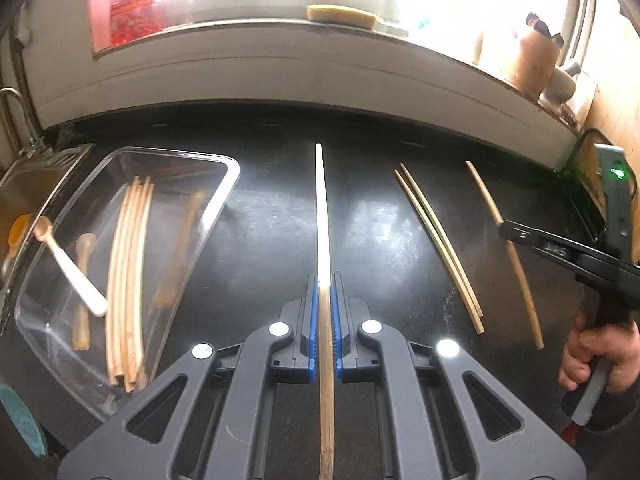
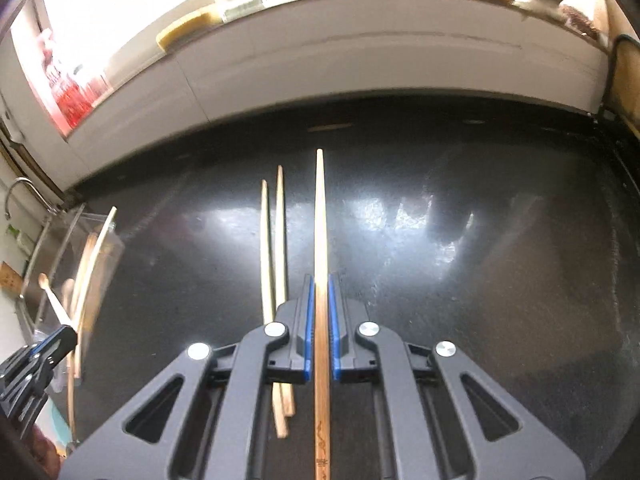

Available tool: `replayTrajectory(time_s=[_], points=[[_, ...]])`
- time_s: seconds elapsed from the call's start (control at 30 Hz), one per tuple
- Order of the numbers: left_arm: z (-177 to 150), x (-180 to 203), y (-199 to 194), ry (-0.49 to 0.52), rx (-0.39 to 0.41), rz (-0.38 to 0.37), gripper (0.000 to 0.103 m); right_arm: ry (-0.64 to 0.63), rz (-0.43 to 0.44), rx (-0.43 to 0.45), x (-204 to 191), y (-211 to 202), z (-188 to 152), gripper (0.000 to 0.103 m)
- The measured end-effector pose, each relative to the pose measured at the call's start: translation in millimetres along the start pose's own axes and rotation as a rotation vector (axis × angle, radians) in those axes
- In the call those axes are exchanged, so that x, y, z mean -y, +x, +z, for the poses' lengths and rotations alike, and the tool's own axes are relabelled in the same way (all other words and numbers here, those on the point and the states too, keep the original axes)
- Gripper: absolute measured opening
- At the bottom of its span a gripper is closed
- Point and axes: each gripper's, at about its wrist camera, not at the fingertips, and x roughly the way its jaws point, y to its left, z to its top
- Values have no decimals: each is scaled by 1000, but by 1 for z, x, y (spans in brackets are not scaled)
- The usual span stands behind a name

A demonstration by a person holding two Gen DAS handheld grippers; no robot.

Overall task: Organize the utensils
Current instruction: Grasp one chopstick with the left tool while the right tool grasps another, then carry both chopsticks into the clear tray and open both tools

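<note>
We hold one chopstick clamped in our left gripper above the black bench, beside the clear tray that already carries several chopsticks and spoons. Our right gripper is closed on another chopstick, with a loose pair lying on the bench just to its left.

Black countertop bears clear tray and loose chopsticks.
</note>
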Motion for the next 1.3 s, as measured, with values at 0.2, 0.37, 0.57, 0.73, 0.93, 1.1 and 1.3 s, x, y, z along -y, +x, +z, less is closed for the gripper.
replayTrajectory(time_s=[0.2,0.37,0.57,0.73,0.93,1.1,1.3], points=[[9,-17,-25,-29,37,18,6,22,93,18,-12,-33,4,8],[15,-46,-44,-69,50,79,6,-47,183,46,-61,-62,4,8],[12,-84,-64,-136,72,149,6,-163,315,30,-136,-75,6,8],[9,-113,-81,-177,87,190,6,-215,405,-7,-191,-68,4,8],[9,-144,-94,-221,95,213,6,-222,484,-67,-244,-50,2,8],[10,-161,-94,-244,91,221,6,-223,497,-99,-272,-32,2,8],[10,-176,-84,-266,77,212,6,-221,497,-133,-295,-10,1,8]])
